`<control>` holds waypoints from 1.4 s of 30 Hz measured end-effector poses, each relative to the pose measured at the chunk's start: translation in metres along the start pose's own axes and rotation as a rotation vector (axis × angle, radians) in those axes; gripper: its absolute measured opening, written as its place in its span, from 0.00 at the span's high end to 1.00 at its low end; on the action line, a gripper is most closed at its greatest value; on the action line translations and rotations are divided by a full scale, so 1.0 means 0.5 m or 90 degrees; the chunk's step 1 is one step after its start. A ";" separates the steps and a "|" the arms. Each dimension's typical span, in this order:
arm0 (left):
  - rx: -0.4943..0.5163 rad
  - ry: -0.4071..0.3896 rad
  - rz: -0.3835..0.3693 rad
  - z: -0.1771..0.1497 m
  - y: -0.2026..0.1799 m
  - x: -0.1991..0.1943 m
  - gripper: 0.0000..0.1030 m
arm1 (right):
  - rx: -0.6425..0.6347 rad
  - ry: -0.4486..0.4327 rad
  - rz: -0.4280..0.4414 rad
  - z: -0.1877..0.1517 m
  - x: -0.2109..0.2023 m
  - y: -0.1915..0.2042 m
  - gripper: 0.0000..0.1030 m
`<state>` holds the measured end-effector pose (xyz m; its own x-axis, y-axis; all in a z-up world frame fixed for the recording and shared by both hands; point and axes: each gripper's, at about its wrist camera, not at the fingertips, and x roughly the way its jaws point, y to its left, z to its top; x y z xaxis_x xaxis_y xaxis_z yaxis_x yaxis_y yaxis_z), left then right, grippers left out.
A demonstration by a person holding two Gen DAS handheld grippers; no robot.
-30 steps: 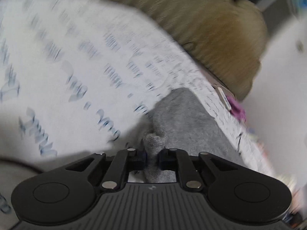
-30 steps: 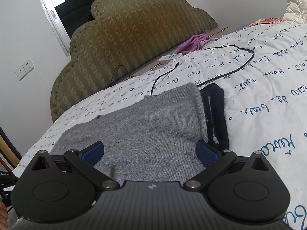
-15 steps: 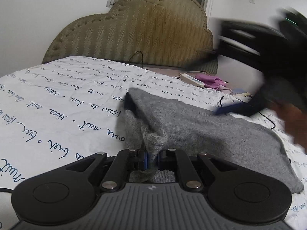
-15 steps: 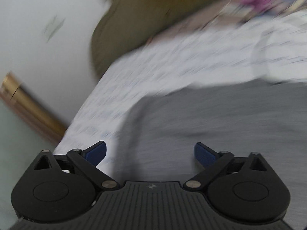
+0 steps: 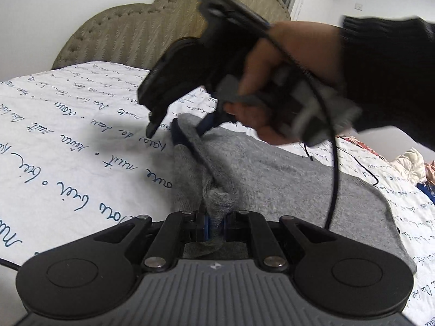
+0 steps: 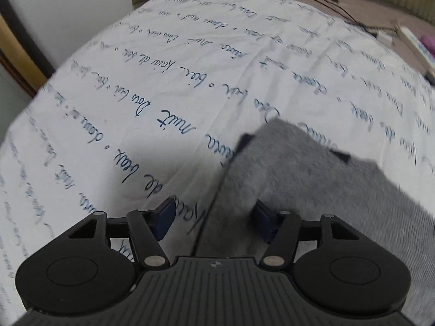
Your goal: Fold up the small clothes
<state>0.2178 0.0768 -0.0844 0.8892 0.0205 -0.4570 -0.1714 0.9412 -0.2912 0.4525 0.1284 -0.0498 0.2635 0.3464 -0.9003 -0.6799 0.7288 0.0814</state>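
Our left gripper [image 5: 214, 226] pinched the grey sweater [image 5: 285, 179] at its edge to anchor it, while our right gripper [image 6: 210, 221] straddled the far corner, open, to lift it.

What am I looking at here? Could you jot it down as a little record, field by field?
Setting: bed with a white quilt printed with blue handwriting, olive padded headboard
Garment: grey knit sweater lying on the quilt
Left hand-held gripper: shut, pinching a bunched bit of the sweater's edge
Right hand-held gripper: open, fingers either side of the sweater's edge
Contact by right: cannot tell
Other items: black cable on the quilt
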 end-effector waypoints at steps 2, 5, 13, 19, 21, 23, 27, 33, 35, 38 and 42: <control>0.000 -0.001 -0.003 -0.001 0.000 -0.001 0.92 | -0.011 0.009 -0.023 0.020 0.019 0.005 0.35; 0.000 0.001 -0.006 -0.002 0.001 0.003 0.91 | -0.018 0.020 -0.049 0.042 0.041 -0.003 0.36; 0.010 0.008 -0.009 0.003 0.004 0.013 0.91 | 0.024 -0.001 -0.017 0.036 0.031 -0.068 0.84; 0.043 -0.005 0.004 0.016 -0.020 0.003 0.91 | 0.115 -0.050 0.069 0.004 -0.014 -0.145 0.87; 0.048 -0.016 0.001 0.023 -0.033 -0.005 0.91 | 0.138 -0.068 0.090 -0.009 -0.033 -0.172 0.87; 0.057 -0.019 -0.010 0.028 -0.054 -0.010 0.91 | 0.158 -0.087 0.112 -0.023 -0.056 -0.204 0.87; 0.123 -0.024 -0.035 0.019 -0.126 -0.017 0.91 | 0.199 -0.123 0.162 -0.057 -0.109 -0.279 0.87; 0.201 -0.008 -0.099 -0.011 -0.260 0.005 0.91 | 0.257 -0.180 0.212 -0.148 -0.195 -0.416 0.87; 0.223 -0.003 -0.118 -0.022 -0.305 0.016 0.91 | 0.283 -0.197 0.222 -0.189 -0.217 -0.467 0.87; 0.252 0.008 -0.149 -0.046 -0.374 0.027 0.91 | 0.324 -0.211 0.217 -0.263 -0.238 -0.542 0.86; 0.286 0.021 -0.186 -0.080 -0.447 0.035 0.91 | 0.367 -0.229 0.205 -0.351 -0.266 -0.644 0.86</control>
<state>0.2548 -0.1466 -0.0610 0.8578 -0.2681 -0.4384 0.2865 0.9578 -0.0252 0.5163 -0.2559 -0.0315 0.3863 0.6942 -0.6073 -0.3203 0.7184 0.6174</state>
